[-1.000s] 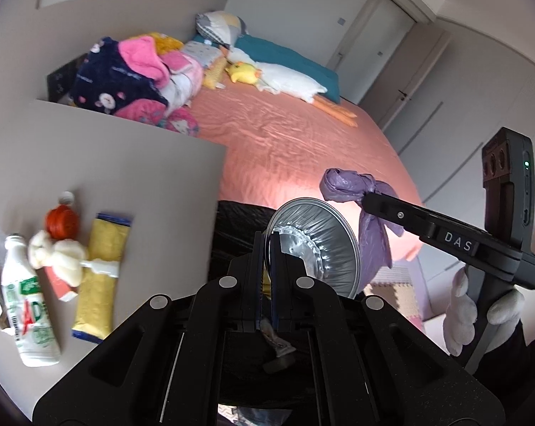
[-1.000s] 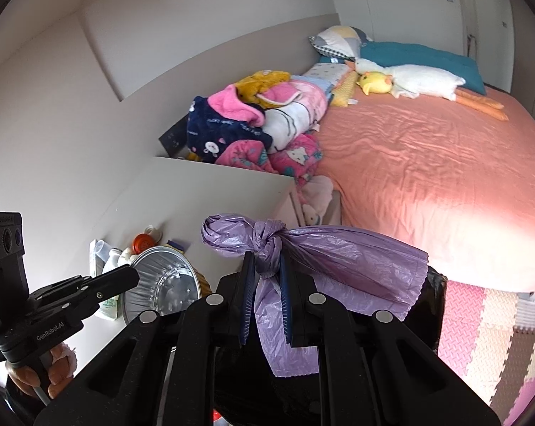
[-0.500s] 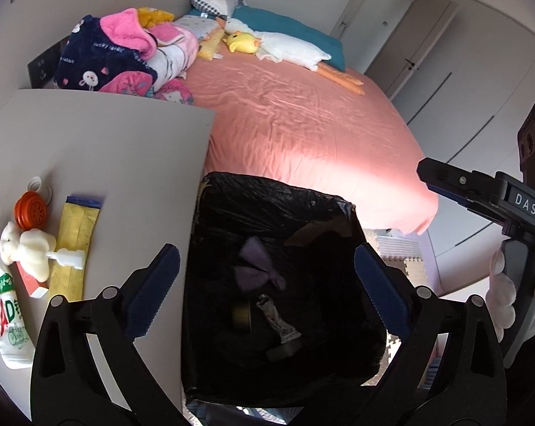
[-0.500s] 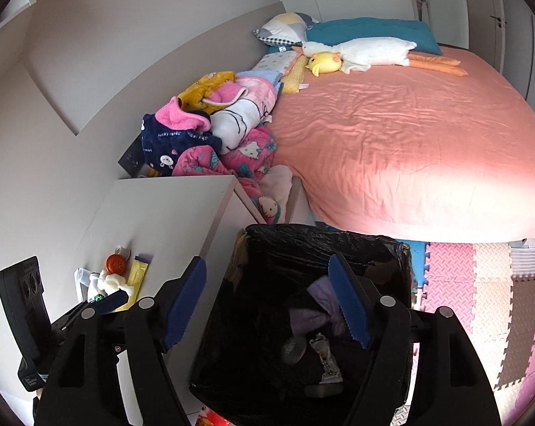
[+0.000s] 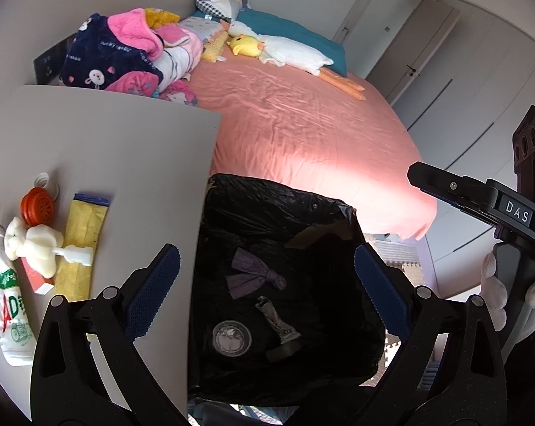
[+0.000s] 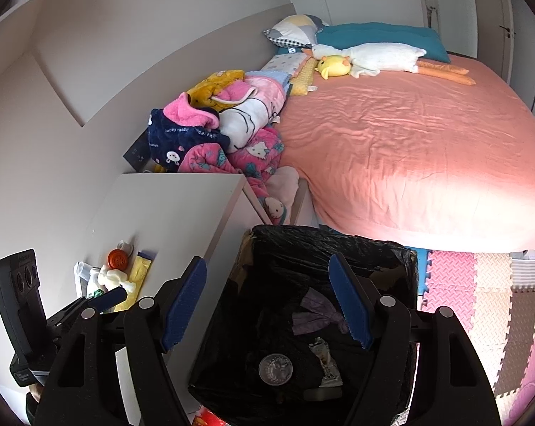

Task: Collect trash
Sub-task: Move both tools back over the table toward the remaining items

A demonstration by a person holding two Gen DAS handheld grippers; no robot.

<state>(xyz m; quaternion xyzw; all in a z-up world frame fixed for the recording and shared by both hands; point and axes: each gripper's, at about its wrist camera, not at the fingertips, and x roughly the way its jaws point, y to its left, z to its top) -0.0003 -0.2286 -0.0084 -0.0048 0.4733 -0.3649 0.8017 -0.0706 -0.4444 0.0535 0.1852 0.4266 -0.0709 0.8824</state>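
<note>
A bin lined with a black bag [image 5: 303, 206] [image 6: 374, 245] stands between the bedside table and the bed. Inside lie a knotted purple bag [image 5: 255, 278] [image 6: 315, 314], a round foil cup [image 5: 231, 338] [image 6: 275, 368] and a crumpled foil wrapper [image 5: 278, 321] [image 6: 324, 358]. My left gripper [image 5: 267, 291] is open and empty above the bin. My right gripper [image 6: 273, 305] is open and empty above it too; it also shows at the right of the left wrist view [image 5: 445, 186].
On the grey bedside table [image 5: 107, 149] lie a white bottle [image 5: 8, 305], a yellow packet [image 5: 81, 248], an orange cap [image 5: 38, 206] and a white plush toy [image 5: 33, 245]. The pink bed [image 5: 303, 135] with clothes and plush toys lies beyond. Foam mats [image 6: 480, 301] cover the floor.
Both grippers opened. The foil cup left my left gripper and the purple bag left my right one; both now lie in the bin.
</note>
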